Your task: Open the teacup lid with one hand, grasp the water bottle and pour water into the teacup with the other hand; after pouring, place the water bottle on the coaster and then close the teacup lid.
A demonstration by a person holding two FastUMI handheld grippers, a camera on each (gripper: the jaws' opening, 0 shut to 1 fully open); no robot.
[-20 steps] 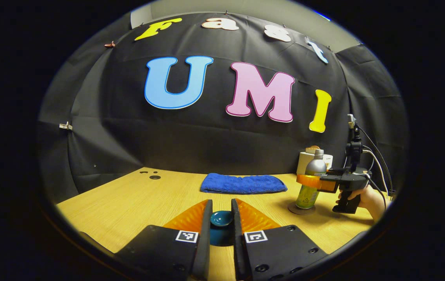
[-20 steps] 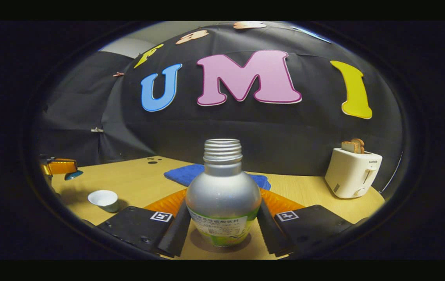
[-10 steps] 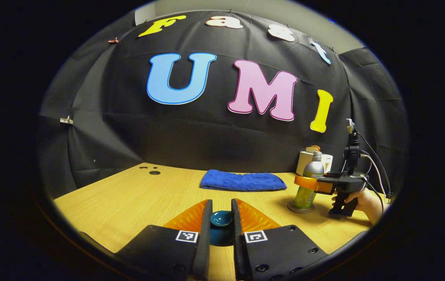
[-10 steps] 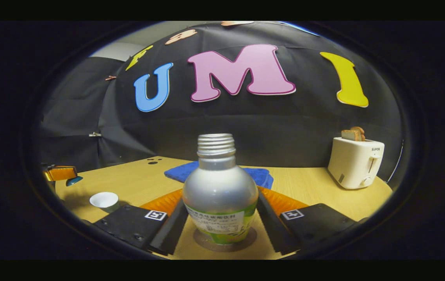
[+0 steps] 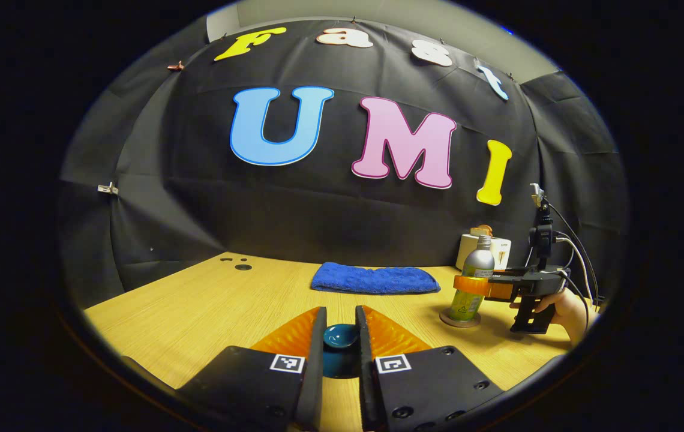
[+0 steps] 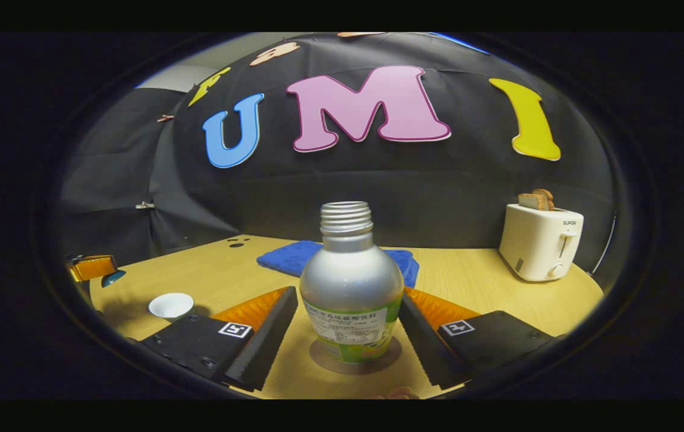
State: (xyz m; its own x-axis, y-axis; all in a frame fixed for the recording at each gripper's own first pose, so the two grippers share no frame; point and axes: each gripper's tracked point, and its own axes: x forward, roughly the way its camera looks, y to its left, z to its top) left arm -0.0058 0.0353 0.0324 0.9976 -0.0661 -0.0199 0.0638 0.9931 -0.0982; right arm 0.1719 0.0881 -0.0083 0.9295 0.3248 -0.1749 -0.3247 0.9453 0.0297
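Bottle [image 6: 351, 288] stands now on the round coaster [image 6: 324, 363], upright, directly in front of the right claw [image 6: 348, 354]. Half a second ago the two fingers of this claw pressed its sides; in the right gripper view there is now a gap on each side of the bottle, so this claw is released and no longer carries it. In the left gripper view the same bottle [image 5: 469, 288] rests on the coaster [image 5: 461, 320] with the right claw [image 5: 468, 285] around it, a hand [image 5: 567, 309] behind.

I judge from this that the pouring is finished and the placing step is just done; only the closing of the teacup remains.

The left claw [image 5: 340, 360] is clenched on the dark teal lid [image 5: 340, 336], held above the worktop [image 5: 210, 312], far to the left of the bottle. The white teacup [image 6: 171, 305] stands open on the worktop, left of the bottle and between it and the left claw [image 6: 93, 267]. Whether it contains water I cannot tell.

Behind the bottle lies a blue towel [image 6: 294, 257], and further to its right a white toaster [image 6: 540, 240] stands near the wall.

The next move probably needs the lid to be carried over the cup and lowered level on its rim.
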